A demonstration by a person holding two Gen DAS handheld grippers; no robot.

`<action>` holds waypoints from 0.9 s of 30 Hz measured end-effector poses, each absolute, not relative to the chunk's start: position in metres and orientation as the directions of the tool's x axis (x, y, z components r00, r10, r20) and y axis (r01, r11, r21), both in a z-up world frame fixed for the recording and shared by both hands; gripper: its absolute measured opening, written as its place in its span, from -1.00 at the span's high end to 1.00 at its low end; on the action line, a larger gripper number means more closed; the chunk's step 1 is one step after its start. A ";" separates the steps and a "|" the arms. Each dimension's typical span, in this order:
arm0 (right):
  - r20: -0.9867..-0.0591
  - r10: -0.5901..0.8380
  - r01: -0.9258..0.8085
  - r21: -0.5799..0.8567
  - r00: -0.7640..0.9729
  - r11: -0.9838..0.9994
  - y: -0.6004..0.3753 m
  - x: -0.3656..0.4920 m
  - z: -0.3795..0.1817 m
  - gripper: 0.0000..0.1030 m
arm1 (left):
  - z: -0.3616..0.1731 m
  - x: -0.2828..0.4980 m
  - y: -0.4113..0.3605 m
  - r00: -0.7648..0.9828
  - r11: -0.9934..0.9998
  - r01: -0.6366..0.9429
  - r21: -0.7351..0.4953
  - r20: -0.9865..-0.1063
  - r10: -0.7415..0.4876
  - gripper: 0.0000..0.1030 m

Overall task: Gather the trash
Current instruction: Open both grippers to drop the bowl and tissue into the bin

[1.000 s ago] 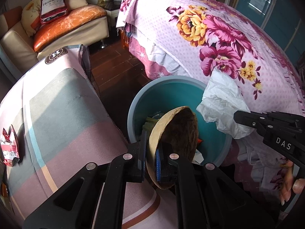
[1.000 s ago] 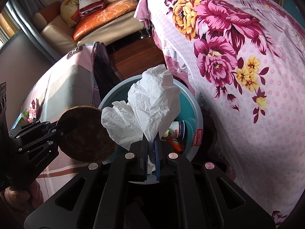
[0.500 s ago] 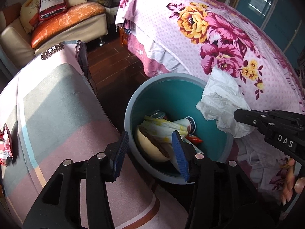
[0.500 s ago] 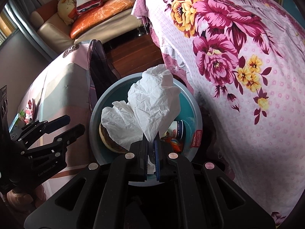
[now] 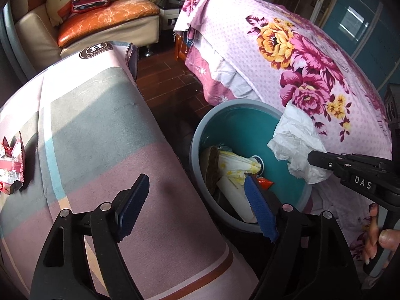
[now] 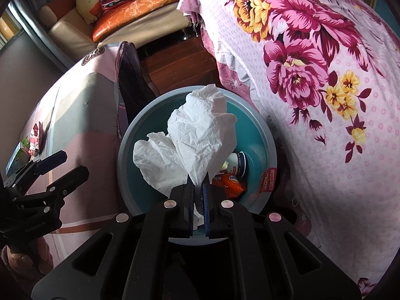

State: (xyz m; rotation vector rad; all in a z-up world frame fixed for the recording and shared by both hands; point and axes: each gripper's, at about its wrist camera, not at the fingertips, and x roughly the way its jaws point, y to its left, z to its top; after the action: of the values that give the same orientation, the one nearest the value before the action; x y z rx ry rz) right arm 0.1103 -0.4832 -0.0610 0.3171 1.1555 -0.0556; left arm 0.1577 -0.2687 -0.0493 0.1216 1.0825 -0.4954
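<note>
A round teal bin point(image 5: 240, 122) point(image 6: 260, 135) stands on the floor between a cloth-covered table and a bed. It holds a brown bowl point(image 5: 212, 167), paper cups and wrappers. My left gripper point(image 5: 197, 197) is open and empty, over the table edge and the bin's near rim. My right gripper point(image 6: 198, 187) is shut on a crumpled white tissue point(image 6: 197, 145) and holds it above the bin. The tissue point(image 5: 297, 145) and the right gripper point(image 5: 322, 160) also show in the left wrist view.
The table with a pink and grey cloth point(image 5: 95, 130) carries a red wrapper point(image 5: 11, 160) at its left edge. The bed with a floral cover point(image 6: 312, 75) rises right of the bin. A sofa point(image 5: 82, 20) stands at the back. Dark wood floor lies between.
My left gripper opened and dropped the brown bowl into the bin, then drew back toward the table. My right gripper kept hold of the tissue and moved over the bin.
</note>
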 end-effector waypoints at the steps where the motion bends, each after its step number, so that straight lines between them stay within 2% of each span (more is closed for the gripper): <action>1: -0.907 0.118 0.204 0.216 0.404 0.955 -0.481 0.111 -0.062 0.88 | -0.049 0.158 -0.267 0.373 0.885 0.442 -0.146 -0.868 -0.329 -0.54; 9: -0.916 0.098 0.195 0.186 0.388 0.963 -0.470 0.115 -0.060 0.81 | -0.048 0.158 -0.253 0.372 0.888 0.429 -0.165 -0.864 -0.340 -0.57; 10: -0.918 0.095 0.195 0.182 0.384 0.964 -0.469 0.115 -0.060 0.73 | -0.048 0.158 -0.251 0.372 0.889 0.427 -0.167 -0.863 -0.341 -0.59; 12: -0.920 0.083 0.199 0.170 0.383 0.965 -0.467 0.116 -0.058 0.20 | -0.048 0.159 -0.247 0.372 0.891 0.422 -0.171 -0.863 -0.342 -0.62; 13: -0.920 0.075 0.198 0.162 0.385 0.967 -0.465 0.116 -0.057 0.02 | -0.048 0.159 -0.244 0.372 0.892 0.418 -0.173 -0.863 -0.342 -0.65; 15: -0.920 0.071 0.196 0.157 0.386 0.968 -0.462 0.116 -0.055 -0.06 | -0.048 0.159 -0.238 0.369 0.894 0.411 -0.179 -0.864 -0.343 -0.66; 18: -0.922 0.072 0.191 0.154 0.380 0.969 -0.456 0.117 -0.051 -0.28 | -0.048 0.158 -0.228 0.368 0.898 0.399 -0.184 -0.865 -0.341 -0.69; 22: -0.921 0.070 0.174 0.146 0.382 0.974 -0.443 0.119 -0.044 -0.40 | -0.045 0.157 -0.215 0.374 0.903 0.385 -0.191 -0.862 -0.342 -0.72; 27: -0.921 0.064 0.145 0.129 0.383 0.981 -0.424 0.120 -0.033 -0.43 | -0.041 0.156 -0.195 0.380 0.909 0.361 -0.209 -0.857 -0.348 -0.74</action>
State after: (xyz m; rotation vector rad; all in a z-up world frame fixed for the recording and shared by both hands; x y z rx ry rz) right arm 0.1199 -0.4236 -0.0330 0.2005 1.1785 -0.0517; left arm 0.1562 -0.1951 -0.0415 0.0131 1.0907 -0.4530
